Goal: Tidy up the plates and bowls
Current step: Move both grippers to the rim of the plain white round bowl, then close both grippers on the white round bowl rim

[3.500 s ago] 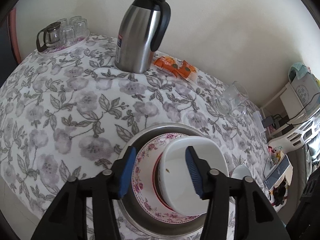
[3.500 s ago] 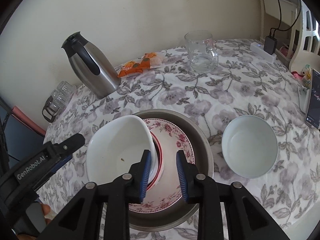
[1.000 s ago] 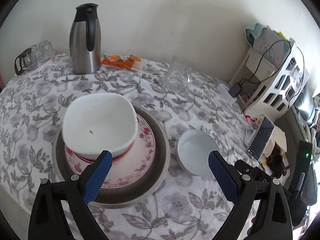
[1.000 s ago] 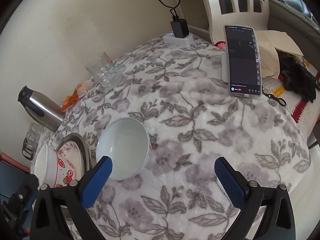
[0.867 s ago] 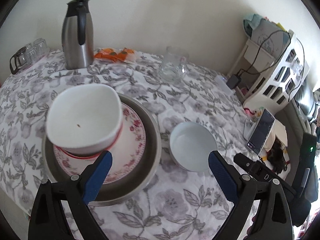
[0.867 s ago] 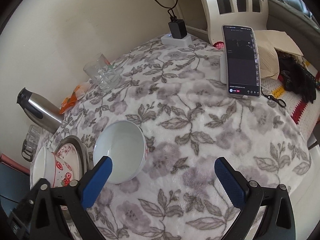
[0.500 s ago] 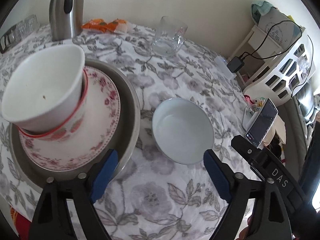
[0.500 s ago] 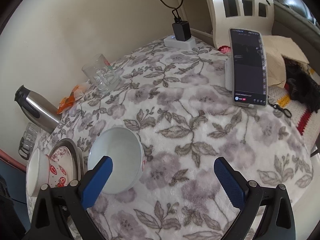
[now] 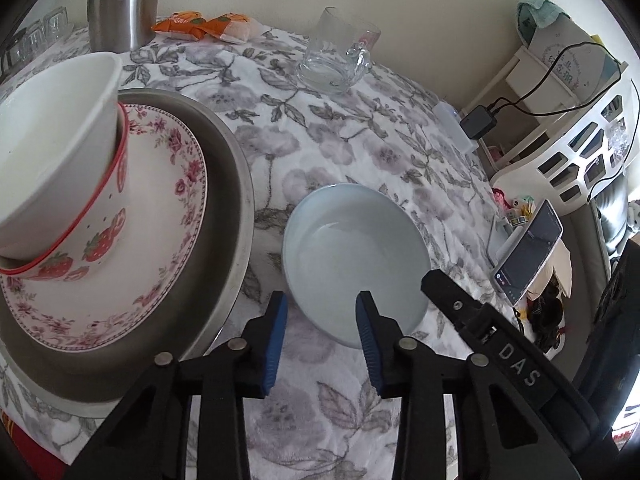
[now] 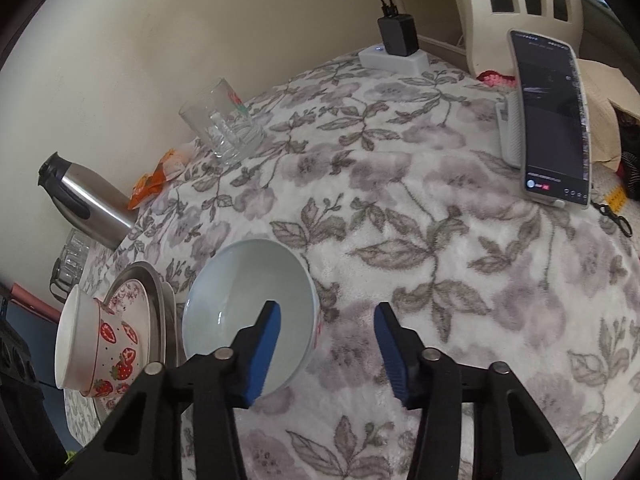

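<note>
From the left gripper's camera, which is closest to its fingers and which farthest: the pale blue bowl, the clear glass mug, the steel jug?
1. Pale blue bowl: its near rim sits between the left gripper's fingers.
2. Clear glass mug: beyond the bowl, mid-table.
3. Steel jug: far left, by the wall.

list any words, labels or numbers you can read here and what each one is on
"DAS": white letters on the black arm of the right tool, seen from the left wrist.
Phone screen: small text and icons, too small to read.
Orange packets: print too blurred to read.
Glass mug: red motif, no legible words.
</note>
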Action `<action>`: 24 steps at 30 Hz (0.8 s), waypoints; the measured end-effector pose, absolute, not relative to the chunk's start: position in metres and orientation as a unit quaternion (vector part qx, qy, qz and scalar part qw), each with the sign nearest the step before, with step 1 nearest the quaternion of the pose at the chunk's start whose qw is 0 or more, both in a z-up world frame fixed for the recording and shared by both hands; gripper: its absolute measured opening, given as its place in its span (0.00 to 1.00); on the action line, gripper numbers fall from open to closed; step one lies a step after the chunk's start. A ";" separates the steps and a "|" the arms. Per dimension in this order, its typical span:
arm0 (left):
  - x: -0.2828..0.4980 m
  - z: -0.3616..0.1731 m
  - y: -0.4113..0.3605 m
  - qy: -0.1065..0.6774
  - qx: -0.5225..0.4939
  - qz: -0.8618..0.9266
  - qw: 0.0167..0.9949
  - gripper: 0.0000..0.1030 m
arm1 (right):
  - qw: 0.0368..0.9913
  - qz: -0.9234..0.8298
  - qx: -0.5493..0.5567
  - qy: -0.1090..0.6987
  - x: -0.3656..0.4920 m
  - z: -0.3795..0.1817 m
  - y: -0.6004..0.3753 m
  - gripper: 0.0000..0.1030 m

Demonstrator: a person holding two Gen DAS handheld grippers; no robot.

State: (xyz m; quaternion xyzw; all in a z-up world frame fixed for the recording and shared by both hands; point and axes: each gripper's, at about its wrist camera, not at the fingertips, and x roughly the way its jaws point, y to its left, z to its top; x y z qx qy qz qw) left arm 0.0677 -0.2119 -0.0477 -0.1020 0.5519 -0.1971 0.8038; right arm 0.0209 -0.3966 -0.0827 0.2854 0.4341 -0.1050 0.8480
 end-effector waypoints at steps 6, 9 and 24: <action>0.074 -0.053 -0.216 0.552 -0.091 -0.183 0.809 0.31 | 0.840 -0.100 0.291 0.446 0.031 -0.096 -0.393 0.30; 0.076 -0.059 -0.217 0.556 -0.088 -0.178 0.807 0.28 | 0.838 -0.096 0.290 0.451 0.035 -0.101 -0.391 0.25; 0.083 -0.066 -0.222 0.555 -0.076 -0.166 0.811 0.19 | 0.824 -0.092 0.316 0.461 0.041 -0.118 -0.393 0.14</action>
